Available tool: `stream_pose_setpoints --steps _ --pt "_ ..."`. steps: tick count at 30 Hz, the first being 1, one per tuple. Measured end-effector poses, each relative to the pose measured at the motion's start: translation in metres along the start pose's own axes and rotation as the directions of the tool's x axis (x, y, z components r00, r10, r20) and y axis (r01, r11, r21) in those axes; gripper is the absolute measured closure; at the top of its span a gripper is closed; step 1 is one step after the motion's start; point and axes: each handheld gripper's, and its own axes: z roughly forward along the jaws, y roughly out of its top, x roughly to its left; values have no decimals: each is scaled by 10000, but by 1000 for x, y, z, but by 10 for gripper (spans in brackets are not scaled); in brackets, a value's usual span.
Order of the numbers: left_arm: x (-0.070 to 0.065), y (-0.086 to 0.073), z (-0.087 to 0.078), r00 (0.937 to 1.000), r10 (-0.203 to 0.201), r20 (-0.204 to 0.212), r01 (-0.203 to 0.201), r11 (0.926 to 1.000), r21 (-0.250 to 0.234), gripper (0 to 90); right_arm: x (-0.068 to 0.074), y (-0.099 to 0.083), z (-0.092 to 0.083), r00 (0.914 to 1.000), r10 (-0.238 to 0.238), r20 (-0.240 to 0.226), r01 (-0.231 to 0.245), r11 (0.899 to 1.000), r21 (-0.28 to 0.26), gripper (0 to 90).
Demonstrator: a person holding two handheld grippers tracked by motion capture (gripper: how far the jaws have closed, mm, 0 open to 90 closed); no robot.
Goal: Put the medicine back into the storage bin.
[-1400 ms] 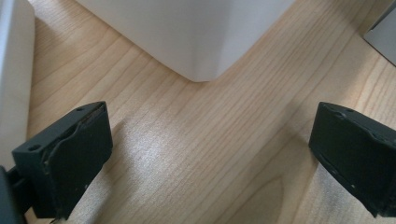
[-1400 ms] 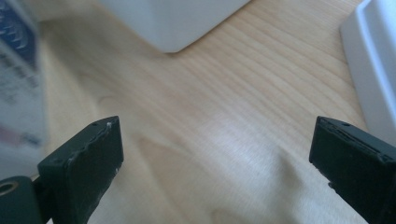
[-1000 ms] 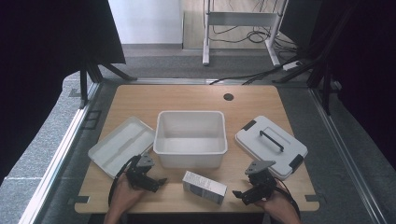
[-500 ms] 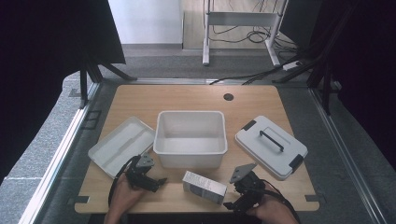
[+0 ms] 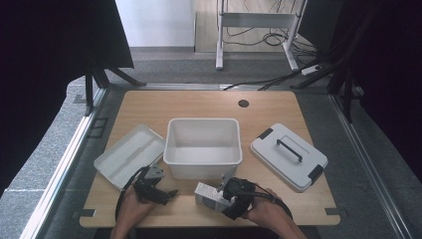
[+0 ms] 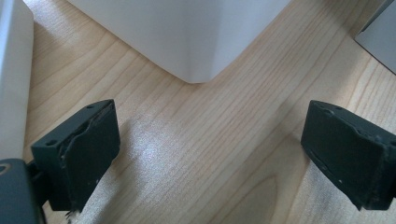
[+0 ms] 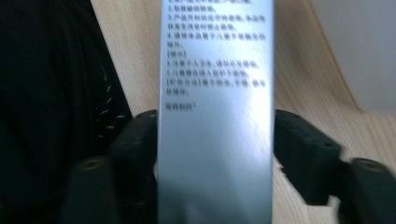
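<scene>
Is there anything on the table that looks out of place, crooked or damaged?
Nothing looks spilled or broken. The lid lies askew on the table, off the empty bin, and the tray lies at an angle too. The left gripper's pads look worn and chipped at the edges.

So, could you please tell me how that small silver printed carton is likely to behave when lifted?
The small silver printed carton probably lifts easily, being thin card. Its glossy faces may slip between the right tool, whose jaws have just been closing and now flank it. Flat sides mean it shouldn't roll.
</scene>
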Motion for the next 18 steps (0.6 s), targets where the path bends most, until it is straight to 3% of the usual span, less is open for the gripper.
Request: stream_pose_setpoints --steps 2,3,7,11,18 --pt "0 0 0 10000 -1 1 1 10000 -6 48 0 3 1 10000 1 -50 0 9999 165 446" --pt "0 0 0 10000 -1 0 1 10000 -8 49 1 6 2 9999 -82 -69 84 9995 289 524" --pt "0 0 0 10000 -7 4 7 10000 -15 50 2 8 -2 9999 -123 80 120 9994 340 545" --pt "0 0 0 10000 -12 5 12 10000 -20 50 1 10 -10 9999 -141 -63 143 9995 269 549" --pt "0 0 0 10000 -16 3 16 10000 -21 50 2 19 -43 9992 -354 -203 354 9994 21 551"
